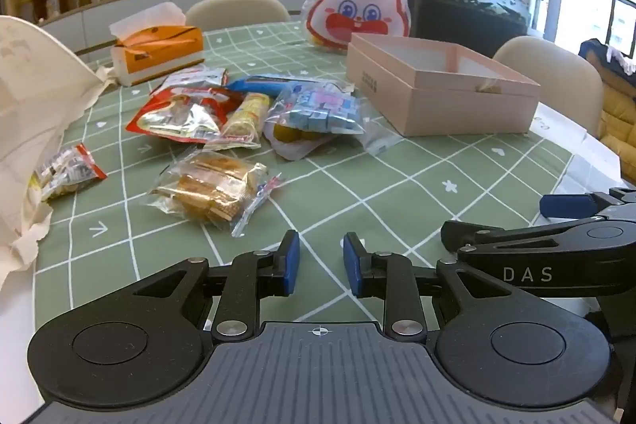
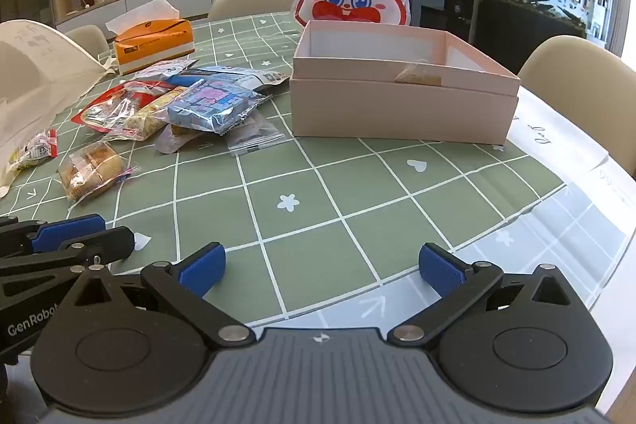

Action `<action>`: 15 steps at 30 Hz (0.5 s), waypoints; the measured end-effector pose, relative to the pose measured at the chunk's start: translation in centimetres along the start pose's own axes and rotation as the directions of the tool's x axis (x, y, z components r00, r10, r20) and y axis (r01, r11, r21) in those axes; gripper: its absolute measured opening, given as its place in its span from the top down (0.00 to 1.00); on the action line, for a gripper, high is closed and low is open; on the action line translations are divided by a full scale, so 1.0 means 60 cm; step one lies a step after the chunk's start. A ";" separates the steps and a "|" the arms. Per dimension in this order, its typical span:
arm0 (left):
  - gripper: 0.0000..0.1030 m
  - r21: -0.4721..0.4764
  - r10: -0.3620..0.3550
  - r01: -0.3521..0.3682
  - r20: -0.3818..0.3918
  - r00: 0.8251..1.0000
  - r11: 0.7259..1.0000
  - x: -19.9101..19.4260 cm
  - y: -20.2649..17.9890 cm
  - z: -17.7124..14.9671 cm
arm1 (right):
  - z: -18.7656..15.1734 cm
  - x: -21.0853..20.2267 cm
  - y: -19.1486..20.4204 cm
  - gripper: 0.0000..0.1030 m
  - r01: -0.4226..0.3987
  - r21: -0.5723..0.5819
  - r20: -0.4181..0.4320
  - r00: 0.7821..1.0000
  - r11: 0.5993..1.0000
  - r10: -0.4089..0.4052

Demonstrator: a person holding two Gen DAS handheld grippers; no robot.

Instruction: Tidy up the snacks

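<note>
Several snack packets lie in a loose pile on the green checked tablecloth: a clear bag of brown cakes (image 1: 210,191) (image 2: 91,169), a red foil pouch (image 1: 181,116), a bag of blue candies (image 1: 320,108) (image 2: 210,102), and a small red-edged packet (image 1: 67,171) by the cloth bag. An open pink box (image 1: 437,94) (image 2: 397,94) stands to the right, one small snack inside. My left gripper (image 1: 321,263) is low over the cloth, jaws narrowly apart and empty, short of the cakes. My right gripper (image 2: 322,271) is wide open and empty, in front of the box.
An orange tissue box (image 1: 159,52) and a rabbit-faced pouch (image 1: 357,6) stand at the back. A cream cloth bag (image 1: 31,130) lies at the left edge. Chairs ring the table. The right gripper shows at the left wrist view's right side (image 1: 556,249).
</note>
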State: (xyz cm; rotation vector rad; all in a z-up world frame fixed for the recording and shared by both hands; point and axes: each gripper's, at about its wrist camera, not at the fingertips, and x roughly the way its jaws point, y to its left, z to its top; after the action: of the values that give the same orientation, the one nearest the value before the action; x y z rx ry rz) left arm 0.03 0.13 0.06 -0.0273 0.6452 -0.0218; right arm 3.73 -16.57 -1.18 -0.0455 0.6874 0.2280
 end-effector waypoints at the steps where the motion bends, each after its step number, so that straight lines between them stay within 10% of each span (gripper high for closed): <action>1: 0.71 0.003 0.002 -0.002 0.001 1.000 1.000 0.000 0.000 0.000 | 0.000 0.000 0.000 0.00 -0.002 0.002 0.000 1.000 1.000 0.002; 15: 0.71 0.010 0.007 -0.007 0.001 1.000 1.000 0.000 -0.001 -0.001 | -0.001 0.000 0.000 0.00 -0.001 0.001 -0.006 1.000 1.000 0.001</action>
State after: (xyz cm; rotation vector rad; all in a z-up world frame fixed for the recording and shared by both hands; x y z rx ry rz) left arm 0.01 0.07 0.04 -0.0158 0.6438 -0.0182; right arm 3.66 -16.58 -1.22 -0.0450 0.6931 0.2283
